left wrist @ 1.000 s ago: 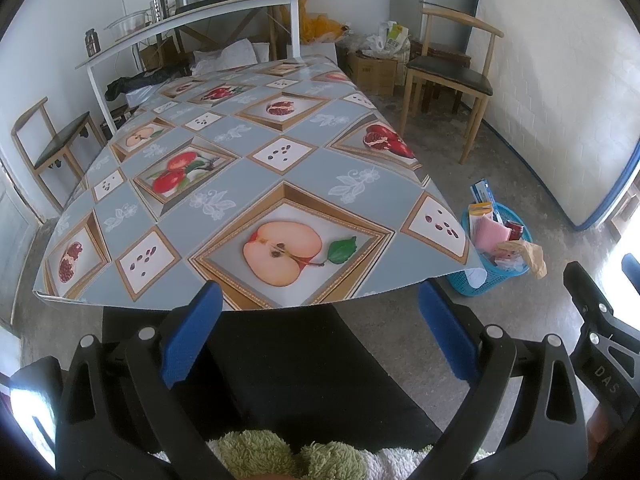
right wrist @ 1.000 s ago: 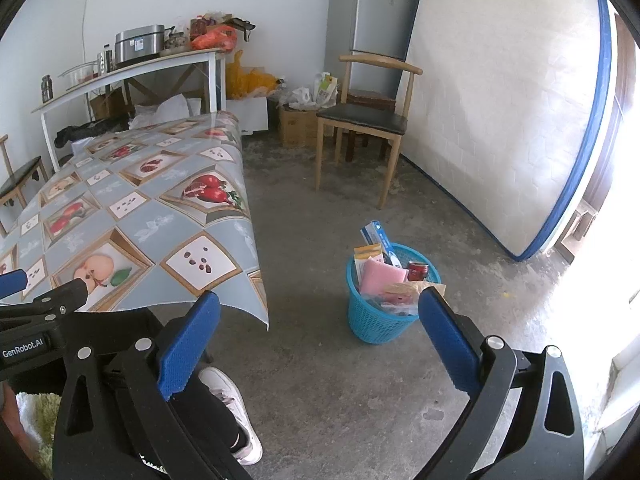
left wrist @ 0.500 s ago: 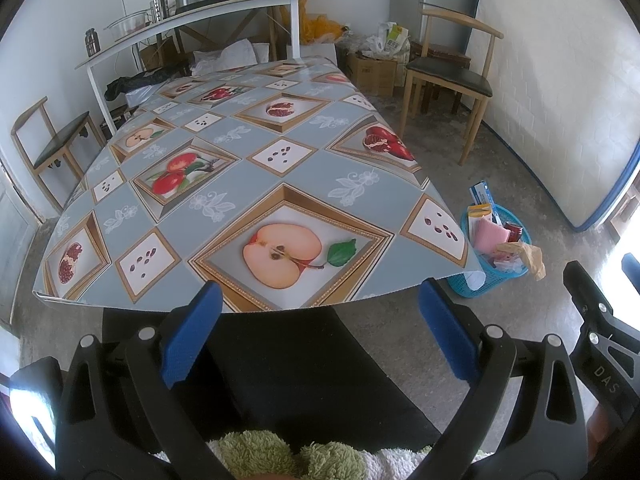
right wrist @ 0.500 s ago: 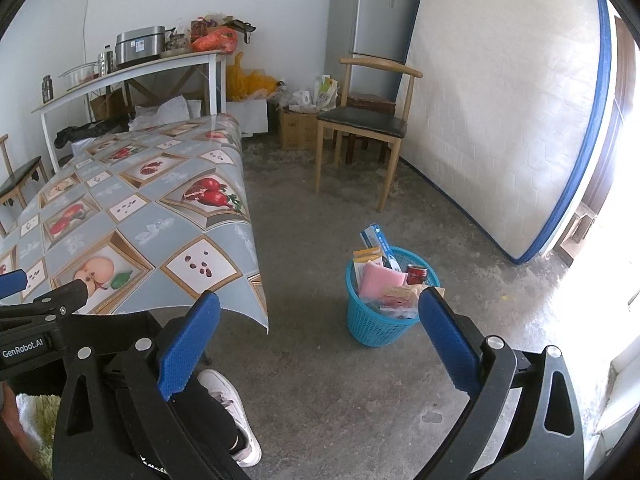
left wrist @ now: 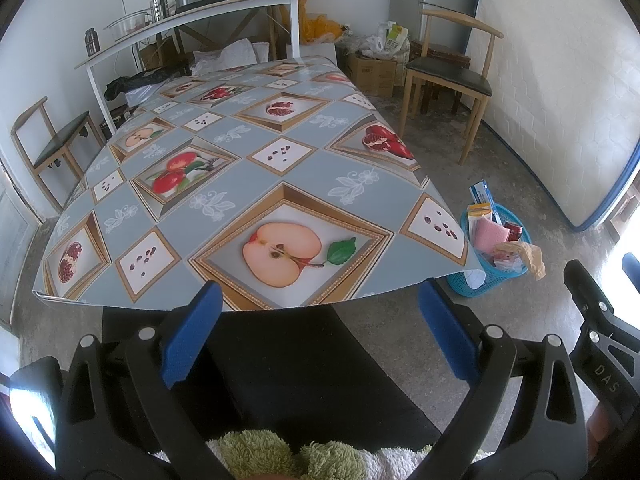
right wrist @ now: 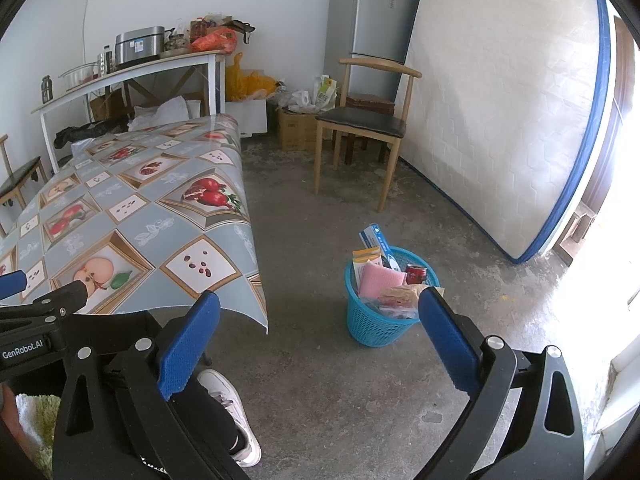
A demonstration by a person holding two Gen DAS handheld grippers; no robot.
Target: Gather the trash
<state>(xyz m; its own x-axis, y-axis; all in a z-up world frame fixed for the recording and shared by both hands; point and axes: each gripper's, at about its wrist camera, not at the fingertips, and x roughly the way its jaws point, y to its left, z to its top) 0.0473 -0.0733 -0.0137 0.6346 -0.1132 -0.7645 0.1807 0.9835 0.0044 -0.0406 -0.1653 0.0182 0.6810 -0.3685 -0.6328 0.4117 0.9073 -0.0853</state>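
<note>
Both tools, left (left wrist: 318,336) and right (right wrist: 318,340), hang released and empty. The bin (right wrist: 376,320) looks full and the desk (left wrist: 248,184) bare, so scanning the floor seems wisest.

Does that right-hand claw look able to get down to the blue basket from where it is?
Probably yes: the right gripper is open, and only bare floor lies between it and the blue basket.

My left tongs (left wrist: 320,336) and right tongs (right wrist: 318,344) are black frames with silver screws and blue ribbed pads (left wrist: 192,334). White lettering marks their sides. Below them, my black trousers (left wrist: 304,372) and a white sneaker (right wrist: 232,412).
</note>
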